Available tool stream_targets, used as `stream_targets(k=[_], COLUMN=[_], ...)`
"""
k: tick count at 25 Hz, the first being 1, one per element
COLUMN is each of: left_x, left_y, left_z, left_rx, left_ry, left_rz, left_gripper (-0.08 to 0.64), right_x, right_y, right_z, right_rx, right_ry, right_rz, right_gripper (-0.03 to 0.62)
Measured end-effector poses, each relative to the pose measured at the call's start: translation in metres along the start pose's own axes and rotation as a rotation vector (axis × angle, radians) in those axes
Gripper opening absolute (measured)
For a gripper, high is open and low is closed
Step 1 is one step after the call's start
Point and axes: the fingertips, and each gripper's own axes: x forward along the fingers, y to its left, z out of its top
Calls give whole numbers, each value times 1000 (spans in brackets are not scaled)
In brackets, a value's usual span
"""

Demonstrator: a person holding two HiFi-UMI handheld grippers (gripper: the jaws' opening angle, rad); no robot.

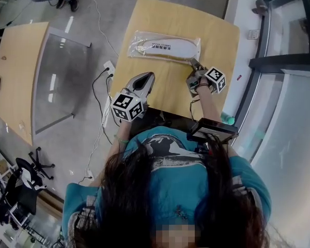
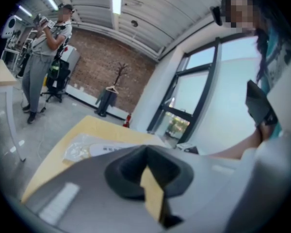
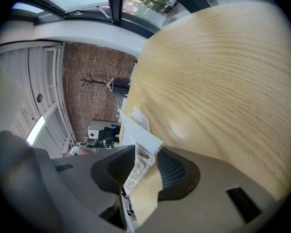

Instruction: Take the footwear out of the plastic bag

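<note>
The plastic bag (image 1: 165, 46) lies across the far half of the worktop (image 1: 160, 12). Its long axis runs left to right, with the right end tipped a little toward me. The footwear (image 1: 170, 49) is inside it, a pale flat shape lying along the same axis.

My right hand-held gripper (image 1: 195, 66) is the nearer one, sitting at the bag's right end. Its own view shows the jaws released and standing apart, with the bag's crinkled film edge between them. The pads do not look to press on it. My left hand-held gripper (image 1: 148, 77) is clenched on nothing and hovers over the near part of the worktop, pointing toward the bag's left half but clear of it. The bag stretches away leftward from the right jaws, so I judge any pull has to run along that length.

I cannot make out which end of the bag is the mouth, whether it is sealed, or whether it holds one piece of footwear or a pair. In the head view the right hand-held gripper covers the bag's corner, and the print on the bag is too small to read.
</note>
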Motion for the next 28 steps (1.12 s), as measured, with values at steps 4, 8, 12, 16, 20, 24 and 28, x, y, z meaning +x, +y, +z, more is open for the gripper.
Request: stream_targets(k=[4,8,12,16,20,24,28], left_x=[-8,-10,-10,-5,0,8,20], left_y=[6,8,8,5,5,13,20], left_z=[0,0,-2,-10,-16,-26,-50], left_rx=[0,-7,-20,-64,-241,-421,-542], left_ry=[-2,-6,-9,17,5,-23,33], left_rz=[23,27,6,-31,-101,-129,-149], left_gripper=[2,2,2,5,48,61,101], right_x=[7,3,-4,-19,-36,-54,-72], right_y=[3,11,18,24,36,47,48], right_z=[4,0,-13,-28,-45,-55,-59], right_rx=[46,85,104,140,166,170,180], right_ry=[-21,-4,4,12,35,39,24], right_rz=[40,90,132,176,227,279,284], right_gripper=[130,76,60,48,40,31,26])
